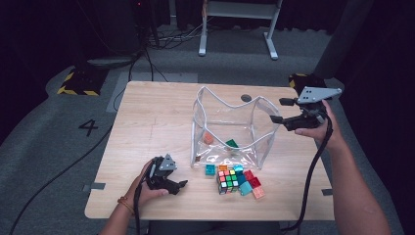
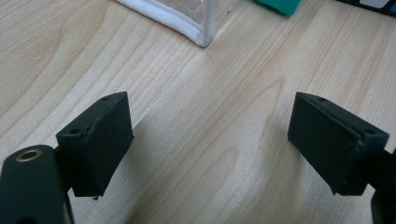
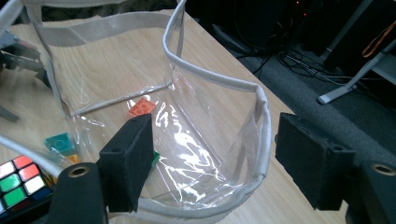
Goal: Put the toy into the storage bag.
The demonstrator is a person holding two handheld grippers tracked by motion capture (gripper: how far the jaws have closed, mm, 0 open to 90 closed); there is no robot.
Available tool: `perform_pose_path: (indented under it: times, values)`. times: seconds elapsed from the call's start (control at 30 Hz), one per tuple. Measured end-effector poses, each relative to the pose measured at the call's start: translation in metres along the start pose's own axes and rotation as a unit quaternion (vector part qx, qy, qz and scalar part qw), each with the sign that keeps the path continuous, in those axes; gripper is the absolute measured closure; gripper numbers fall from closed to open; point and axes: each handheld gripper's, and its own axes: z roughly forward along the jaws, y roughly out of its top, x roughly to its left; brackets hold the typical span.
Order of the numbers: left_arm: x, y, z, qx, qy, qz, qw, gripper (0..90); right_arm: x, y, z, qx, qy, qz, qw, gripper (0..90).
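Note:
A clear plastic bag (image 1: pixel 230 122) with white trim stands open at the table's middle. Inside it lie an orange brick (image 1: pixel 209 138) and a green brick (image 1: pixel 231 144). In front of the bag sit a Rubik's cube (image 1: pixel 228 180) and several loose bricks, among them a teal one (image 1: pixel 210 169) and a red one (image 1: pixel 252 178). My right gripper (image 1: pixel 280 110) hovers open just off the bag's right rim (image 3: pixel 261 116), with its pads clear of the trim. My left gripper (image 1: pixel 178 187) rests low near the front edge, open over bare wood (image 2: pixel 210 135), left of the cube.
The wooden table (image 1: pixel 147 122) has bare room on its left half. A round dark cable hole (image 1: pixel 246 98) lies behind the bag. Cables trail from both grippers toward the front edge. A white desk frame (image 1: pixel 235 29) stands on the floor beyond.

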Motion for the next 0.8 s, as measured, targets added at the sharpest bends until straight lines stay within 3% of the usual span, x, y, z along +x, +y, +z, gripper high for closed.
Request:
perform_pose_path:
  times: [0.3, 0.47, 0.6, 0.73, 0.8]
  values:
    - [0.0, 0.0, 0.0, -0.002, 0.0, -0.002, 1.0, 14.1, 0.007, -0.01, -0.02, -0.031, -0.015, 0.024, 0.9991, 27.7]
    - [0.0, 0.0, 0.0, -0.001, 0.0, -0.001, 1.0, 14.1, 0.016, -0.021, -0.028, -0.02, -0.031, 0.018, 0.9991, 31.3]
    - [0.0, 0.0, 0.0, -0.001, 0.002, 0.0, 1.0, 14.1, 0.022, -0.031, -0.035, -0.025, -0.021, 0.025, 0.9991, 33.7]
    - [-0.001, 0.0, 0.0, -0.001, 0.005, -0.005, 1.0, 14.1, 0.04, -0.049, -0.037, -0.007, -0.028, 0.018, 0.9994, 34.1]
    - [-0.001, 0.0, 0.0, 0.0, 0.005, -0.005, 1.0, 14.1, 0.046, -0.058, -0.038, -0.006, -0.021, 0.025, 0.9994, 34.2]
